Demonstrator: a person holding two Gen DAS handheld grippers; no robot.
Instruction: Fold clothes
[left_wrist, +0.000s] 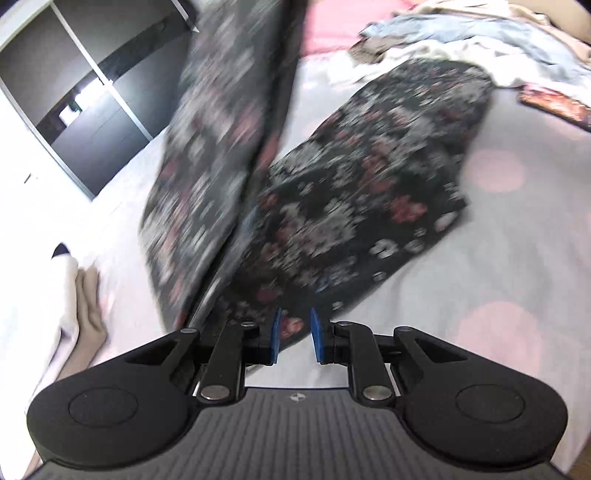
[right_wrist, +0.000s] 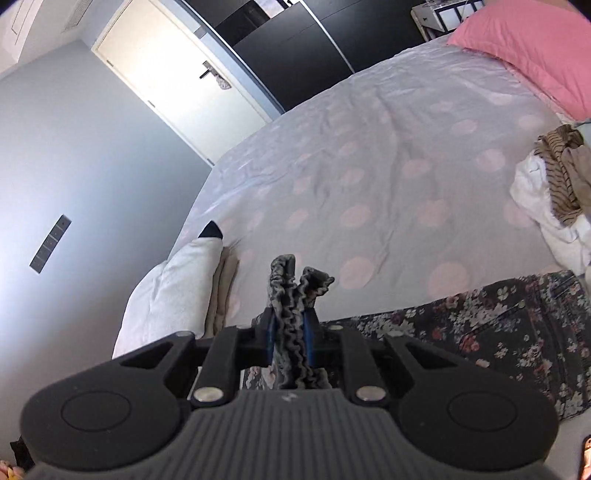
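Bed with pale sheet dotted in faded pink circles (right_wrist: 369, 166) fills both views. Pink pillow (right_wrist: 524, 48) at far right corner. Dark floral-print trousers (left_wrist: 351, 192) spread on the near part of the bed, one leg lifted and blurred at left in left wrist view. Heap of mixed unfolded clothes (left_wrist: 461, 44) far right, just beyond the trousers. Folded white and beige stack (right_wrist: 177, 291) at near left edge. Right tool (right_wrist: 290, 332) clenched on a bunched trouser edge. Left tool (left_wrist: 295, 338) released, pads apart, floral fabric behind the gap, not pinched.
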